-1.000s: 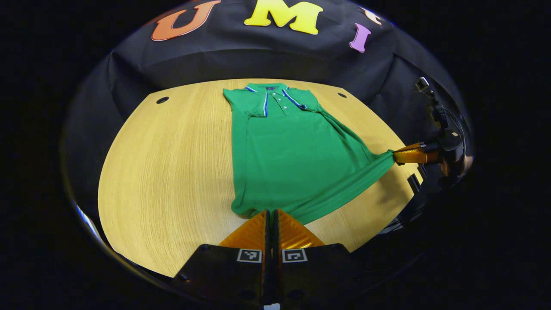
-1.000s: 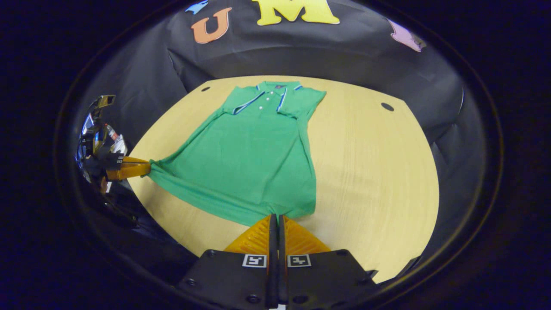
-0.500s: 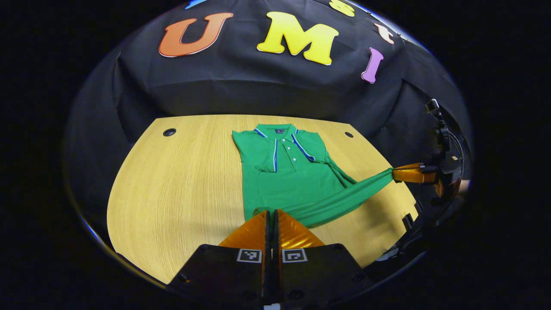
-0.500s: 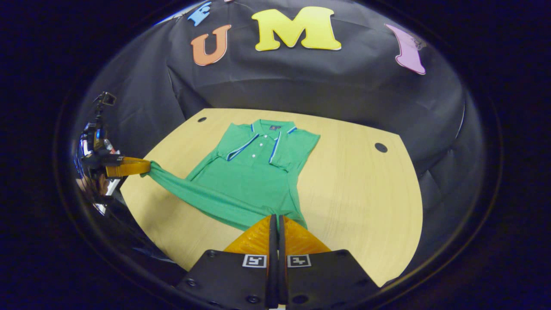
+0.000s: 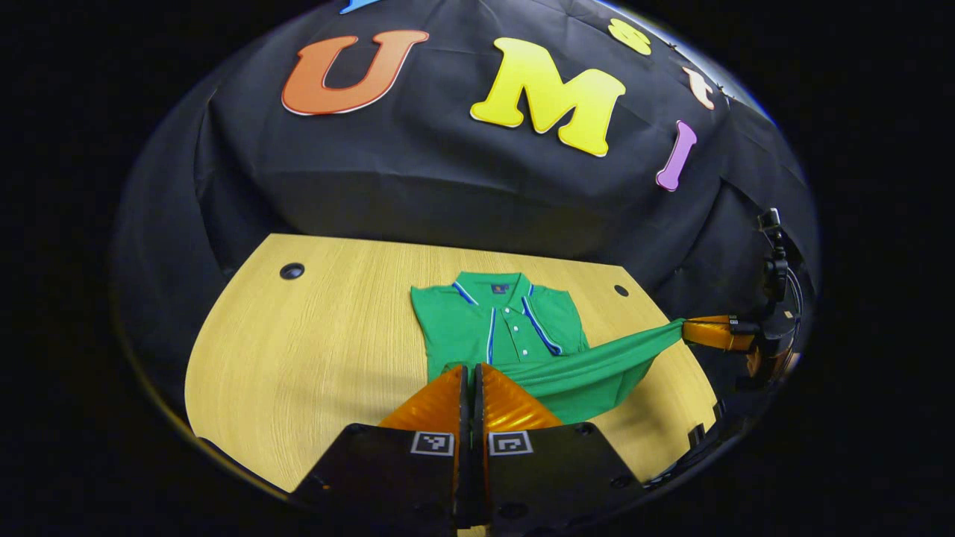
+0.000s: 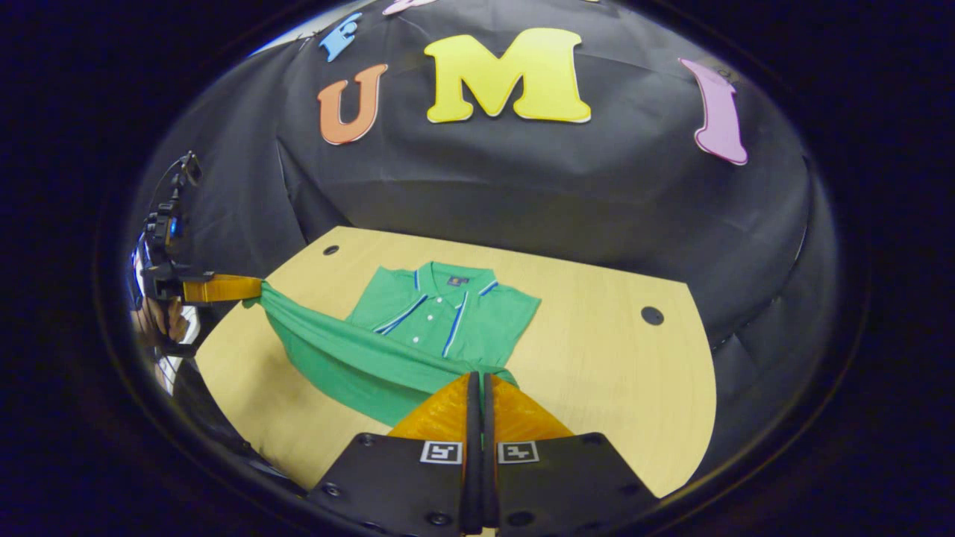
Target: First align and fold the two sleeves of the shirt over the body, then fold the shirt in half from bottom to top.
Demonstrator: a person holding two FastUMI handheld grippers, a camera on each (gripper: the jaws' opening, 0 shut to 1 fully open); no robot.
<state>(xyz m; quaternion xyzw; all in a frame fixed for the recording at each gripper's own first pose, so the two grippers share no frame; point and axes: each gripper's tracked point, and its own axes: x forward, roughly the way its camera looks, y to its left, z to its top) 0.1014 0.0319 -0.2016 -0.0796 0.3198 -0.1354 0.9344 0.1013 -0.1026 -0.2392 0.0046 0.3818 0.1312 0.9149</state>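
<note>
The green short-sleeved polo shirt with blue-and-white placket trim lies collar-up toward the far side of the pale wooden table, its hem lifted and carried up toward the collar; the left gripper has its fingers clenched on one hem corner, and the right gripper pinches the other, the hem drawn taut between them; the knit looks light, soft and limp, sagging wherever unsupported, so I'd judge the corners the right hold, kept level lest the fold skew.
</note>
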